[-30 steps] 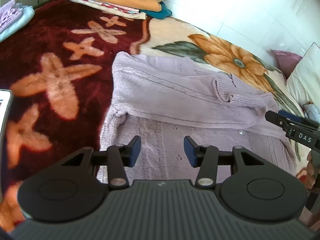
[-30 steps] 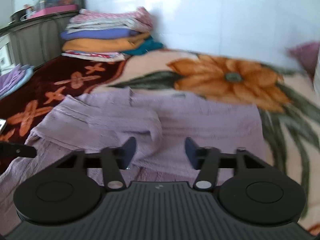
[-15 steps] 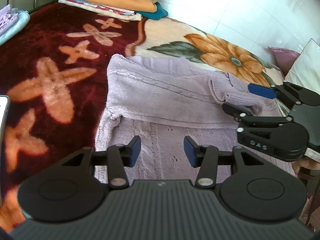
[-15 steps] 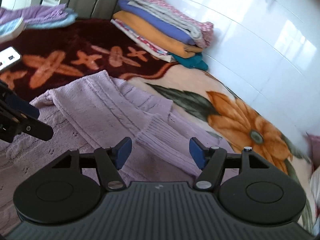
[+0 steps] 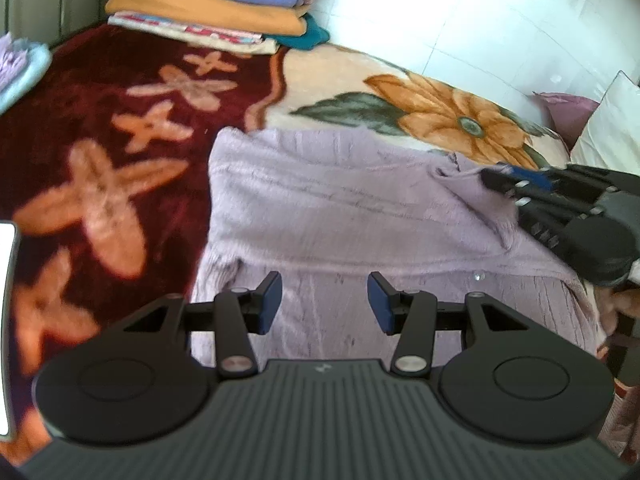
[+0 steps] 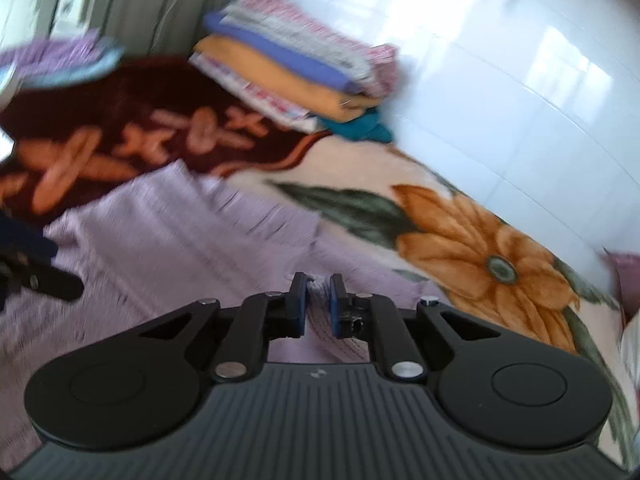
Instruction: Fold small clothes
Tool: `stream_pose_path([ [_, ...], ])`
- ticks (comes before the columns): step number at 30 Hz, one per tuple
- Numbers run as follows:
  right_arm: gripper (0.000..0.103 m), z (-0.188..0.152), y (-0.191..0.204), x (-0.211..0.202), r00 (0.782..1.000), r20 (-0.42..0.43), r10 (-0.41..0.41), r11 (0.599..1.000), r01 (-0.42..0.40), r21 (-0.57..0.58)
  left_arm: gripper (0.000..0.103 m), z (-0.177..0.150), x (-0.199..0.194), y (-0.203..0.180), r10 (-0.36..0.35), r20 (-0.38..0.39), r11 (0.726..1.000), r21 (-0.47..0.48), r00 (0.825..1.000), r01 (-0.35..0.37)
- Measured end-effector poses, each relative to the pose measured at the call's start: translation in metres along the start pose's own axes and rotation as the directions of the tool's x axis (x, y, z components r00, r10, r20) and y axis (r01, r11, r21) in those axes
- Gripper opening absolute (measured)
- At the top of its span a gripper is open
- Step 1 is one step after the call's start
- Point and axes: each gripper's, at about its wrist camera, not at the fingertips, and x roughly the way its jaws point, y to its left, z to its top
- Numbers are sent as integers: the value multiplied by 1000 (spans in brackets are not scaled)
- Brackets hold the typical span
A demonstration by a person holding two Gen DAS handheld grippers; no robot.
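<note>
A lilac knitted sweater lies spread on a flowered blanket, with one sleeve folded across its body. My left gripper is open and empty, hovering over the sweater's near part. My right gripper is shut on the ribbed cuff of the sweater's sleeve. In the left wrist view the right gripper shows at the right, pinching that cuff and lifting it a little. The sweater fills the left of the right wrist view, which is blurred.
A stack of folded blankets stands at the back by the white tiled wall. Folded lilac and blue cloth lies at the far left. A phone lies at the left edge. Pillows sit at the right.
My right gripper came down onto the sleeve's cuff and closed on it. My left gripper stayed open over the sweater's near part.
</note>
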Motion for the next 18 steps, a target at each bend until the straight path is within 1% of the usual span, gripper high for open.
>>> stream_pose_path([
  [4,11,4,-33,-17,998,46,-51,994,47,95,50,14,4,-10,3,30,999,45,1000,-4],
  [8,10,1,-72,-30,993,59,-105,978,92,187,50,26,12,-17,15,53,997,75,998,-19],
  [11,10,-7,-102,-36,986,51,-160,958,143,248,50,32,21,-18,24,56,997,74,998,-29],
  [14,10,-20,-125,-41,981,40,-188,939,168,301,50,34,33,-17,38,53,996,73,998,-42],
  [18,10,-49,-143,-34,982,-9,-187,917,178,357,50,30,52,-13,72,23,995,69,997,-73],
])
